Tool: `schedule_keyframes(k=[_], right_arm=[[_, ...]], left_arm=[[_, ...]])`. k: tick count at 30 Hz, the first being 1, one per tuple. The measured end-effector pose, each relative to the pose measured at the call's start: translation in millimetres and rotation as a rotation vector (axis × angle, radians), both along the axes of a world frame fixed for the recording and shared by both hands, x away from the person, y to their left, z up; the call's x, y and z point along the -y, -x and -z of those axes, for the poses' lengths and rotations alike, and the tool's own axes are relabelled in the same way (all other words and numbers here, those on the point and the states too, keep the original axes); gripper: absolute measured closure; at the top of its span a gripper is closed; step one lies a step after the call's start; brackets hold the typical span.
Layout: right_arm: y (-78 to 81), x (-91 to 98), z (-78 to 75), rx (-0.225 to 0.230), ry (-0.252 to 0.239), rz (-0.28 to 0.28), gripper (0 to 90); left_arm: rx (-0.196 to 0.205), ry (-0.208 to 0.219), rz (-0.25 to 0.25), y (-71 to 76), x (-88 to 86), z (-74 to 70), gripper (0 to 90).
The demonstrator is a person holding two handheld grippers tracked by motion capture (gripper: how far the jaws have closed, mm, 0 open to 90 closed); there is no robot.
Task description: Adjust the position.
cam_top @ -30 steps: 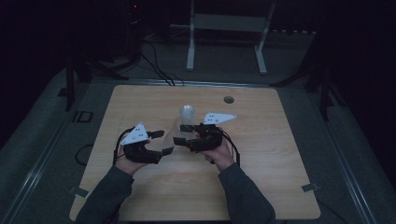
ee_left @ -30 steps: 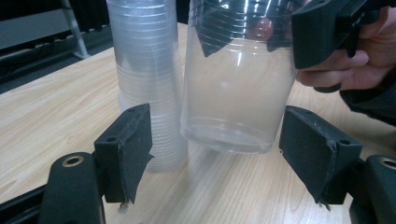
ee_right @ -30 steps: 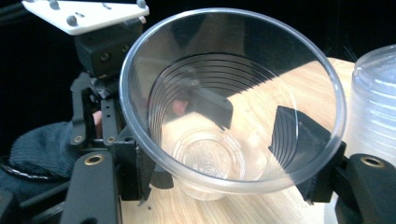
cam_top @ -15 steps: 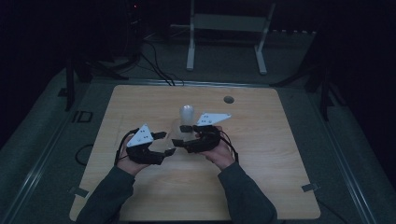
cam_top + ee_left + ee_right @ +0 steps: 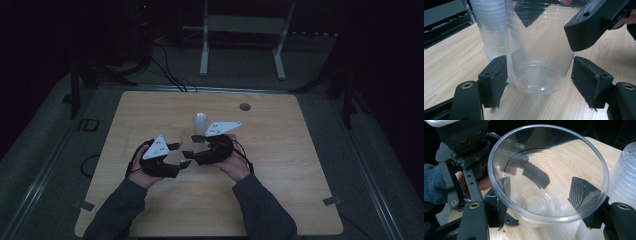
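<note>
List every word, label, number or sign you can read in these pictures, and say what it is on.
No text can be read.
The grey plates on the left tongs and right tongs carry small dark dots, not letters.
The clear cup has a faint embossed mark on its bottom, too blurred to read.
The cup stack shows ridges, no print.

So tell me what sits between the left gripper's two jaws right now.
In the left gripper view, the base of a clear plastic cup sits between the left gripper jaws, which have just been closing; gaps remain each side.
</note>
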State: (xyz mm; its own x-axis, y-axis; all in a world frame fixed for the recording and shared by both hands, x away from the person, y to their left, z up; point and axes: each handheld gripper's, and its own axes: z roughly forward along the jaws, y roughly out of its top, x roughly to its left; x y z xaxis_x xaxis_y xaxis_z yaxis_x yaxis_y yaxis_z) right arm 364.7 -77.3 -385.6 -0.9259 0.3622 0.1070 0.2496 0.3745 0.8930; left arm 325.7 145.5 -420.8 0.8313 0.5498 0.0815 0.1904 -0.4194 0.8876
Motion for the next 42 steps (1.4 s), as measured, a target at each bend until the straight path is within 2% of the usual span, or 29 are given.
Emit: schedule_keyframes(k=[1,7,16,22,29,31,42], right_arm=[[0.7,-1.4,-0.7,0.006,0.019,0.001,33.5],[1.8,-4.5,-1.5,0.017,0.055,0.0,33.5],[3.0,-6.7,-0.7,0.02,0.065,-0.01,33.3],[3.0,-5.1,-0.3,0.012,0.051,-0.011,30.8],[3.7,-2.1,0.3,0.006,-0.005,-0.016,27.0],[4.2,-0.8,0.9,-0.006,-0.047,-0.016,26.1],[6.5,-1.8,3.3,0.013,-0.166,0.018,25.1]], left_arm=[[0.0,-0.004,0.0,-0.1,0.2,0.2,30.1],[-0.007,-0.016,-0.009,-1.0,1.6,2.2,32.6],[-0.014,-0.021,-0.006,-1.2,4.0,4.2,38.5],[-0.018,0.0,-0.001,-1.2,3.4,3.9,40.5],[-0.019,0.029,-0.001,-1.0,2.2,3.7,40.7],[-0.018,0.047,0.0,-1.3,1.7,3.9,40.6],[-0.018,0.1,-0.003,-1.7,-0.6,3.8,40.8]])
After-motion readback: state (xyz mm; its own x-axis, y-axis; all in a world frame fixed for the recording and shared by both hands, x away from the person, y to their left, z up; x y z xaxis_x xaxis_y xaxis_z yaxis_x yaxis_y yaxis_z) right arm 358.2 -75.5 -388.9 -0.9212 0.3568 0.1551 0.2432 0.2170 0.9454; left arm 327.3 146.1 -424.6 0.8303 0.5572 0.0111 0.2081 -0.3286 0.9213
